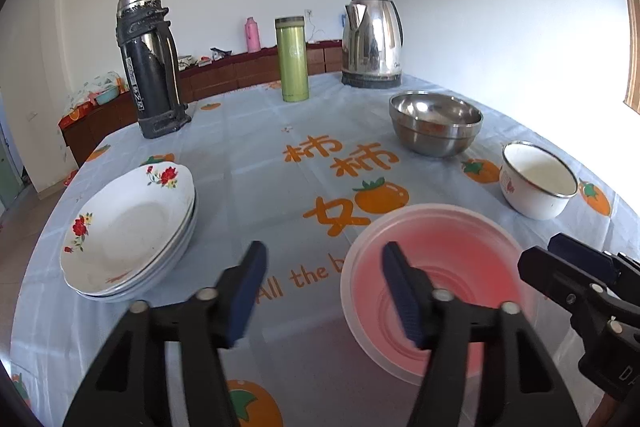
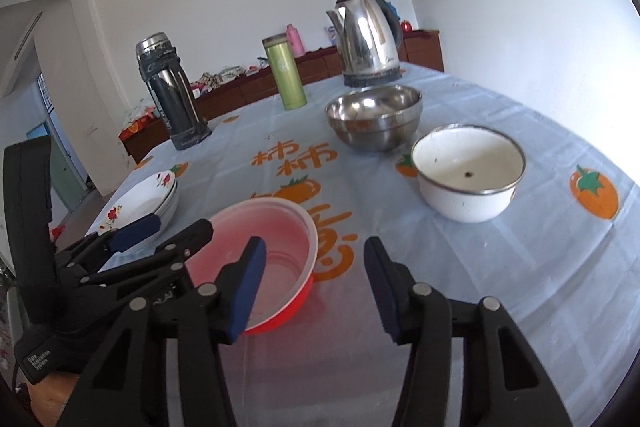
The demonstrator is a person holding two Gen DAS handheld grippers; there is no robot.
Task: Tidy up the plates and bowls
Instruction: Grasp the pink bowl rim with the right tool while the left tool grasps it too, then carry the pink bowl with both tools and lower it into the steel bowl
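Both tools spread wide, gripping nothing: left tool [image 1: 322, 287] hovering low over the tabletop [image 1: 248, 163], its right pad [image 1: 402, 293] hanging above the near rim of the translucent pink plastic bowl [image 1: 436, 263]; right tool [image 2: 314, 285] just right of that same bowl, aimed further ahead. Stack of white floral-print ceramic plates [image 1: 128, 227] off to the left of the left tool, resting slightly askew. White enamel bowl with a dark metal rim [image 2: 468, 173] ahead and to the right of the right tool; brushed stainless steel bowl [image 2: 374, 115] beyond it, apart from it. At the far edge, standing upright: black-and-steel thermos flask [image 1: 152, 63], green cylindrical tumbler [image 1: 294, 59], shiny steel electric kettle [image 1: 372, 41]. Likely handling: pink bowl light and thin-walled, apt to flex or skid, so best pinched across the rim with a gentle squeeze. Enamel bowl stiff, smooth, prone to chipping; rim pinch, one pad inside, one outside. Steel bowl rigid and slick, probably heaviest of the bowls. Plates brittle, with a shallow lip offering little purchase.
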